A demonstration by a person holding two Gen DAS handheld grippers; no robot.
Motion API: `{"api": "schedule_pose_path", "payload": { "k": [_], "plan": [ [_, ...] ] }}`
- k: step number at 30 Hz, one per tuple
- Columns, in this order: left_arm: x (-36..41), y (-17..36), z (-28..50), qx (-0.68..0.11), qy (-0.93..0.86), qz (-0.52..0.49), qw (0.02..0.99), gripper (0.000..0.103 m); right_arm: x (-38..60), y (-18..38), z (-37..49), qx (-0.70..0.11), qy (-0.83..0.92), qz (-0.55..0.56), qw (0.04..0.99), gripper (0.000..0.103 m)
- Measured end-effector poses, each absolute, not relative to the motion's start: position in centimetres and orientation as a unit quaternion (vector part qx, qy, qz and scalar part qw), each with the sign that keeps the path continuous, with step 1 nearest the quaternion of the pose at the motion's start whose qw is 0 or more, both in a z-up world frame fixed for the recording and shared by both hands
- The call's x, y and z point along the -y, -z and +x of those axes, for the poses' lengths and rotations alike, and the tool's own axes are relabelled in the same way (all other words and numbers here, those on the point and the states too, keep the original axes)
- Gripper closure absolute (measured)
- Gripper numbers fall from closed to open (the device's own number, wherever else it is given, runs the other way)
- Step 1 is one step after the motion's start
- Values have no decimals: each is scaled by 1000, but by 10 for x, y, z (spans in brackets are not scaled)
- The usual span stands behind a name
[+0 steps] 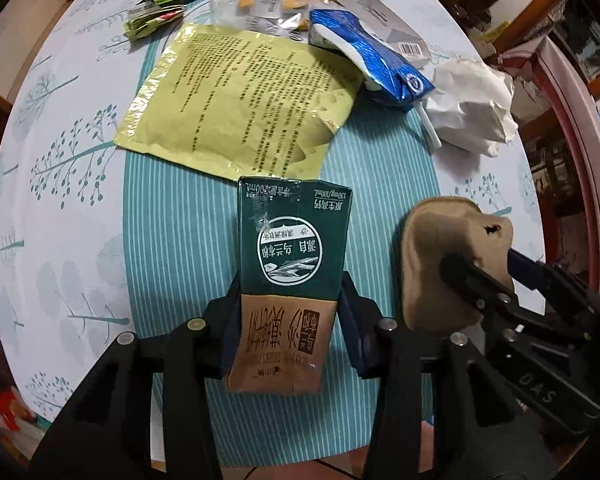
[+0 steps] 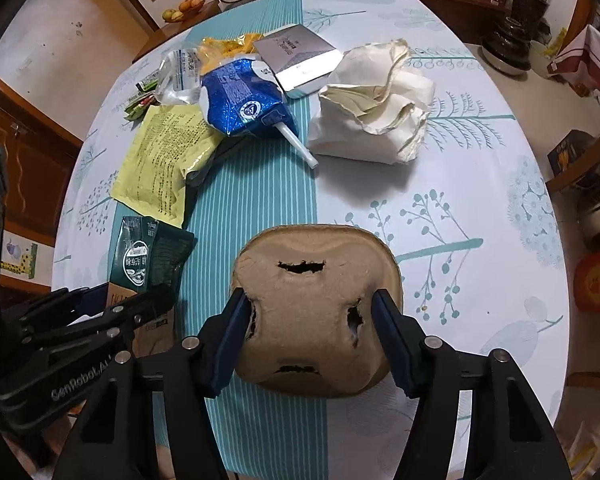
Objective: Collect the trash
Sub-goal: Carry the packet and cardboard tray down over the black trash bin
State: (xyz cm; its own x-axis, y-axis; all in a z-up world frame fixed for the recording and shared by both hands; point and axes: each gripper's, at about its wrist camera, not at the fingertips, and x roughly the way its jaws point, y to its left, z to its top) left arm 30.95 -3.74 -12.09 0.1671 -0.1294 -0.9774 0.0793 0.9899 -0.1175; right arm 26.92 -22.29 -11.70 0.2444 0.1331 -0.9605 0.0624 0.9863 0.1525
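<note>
My left wrist view sits low, close over the desk (image 1: 80,200), looking forward along its tool (image 1: 290,308). My right wrist view looks likewise along its own tool (image 2: 312,320), from the right. Both share the yellow packet (image 1: 236,100), blue pouch (image 1: 372,60) and crumpled paper (image 1: 472,108).

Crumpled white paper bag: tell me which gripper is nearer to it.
Right. The right gripper, shut on a brown pulp tray, sits straight in front of the white paper bag. The left gripper, holding a green carton, is farther off to the bag's left.
</note>
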Motion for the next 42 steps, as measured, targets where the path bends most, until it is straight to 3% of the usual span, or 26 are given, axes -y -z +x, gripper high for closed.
{"api": "schedule_pose_path", "payload": {
  "k": [11, 23, 33, 42],
  "plan": [
    [17, 55, 269, -597, 84, -43, 797, 65, 245, 65, 222, -582, -10, 138, 801, 42],
    [3, -30, 166, -515, 139, -31, 845, 65, 223, -23, 113, -502, -12, 172, 847, 42],
    [-5, -45, 62, -485, 189, 0, 854, 65, 192, -50, -13, -469, -9, 205, 859, 42],
    [-8, -29, 8, -505, 199, -12, 840, 64, 181, -42, -77, -491, -12, 203, 847, 42]
  ]
}}
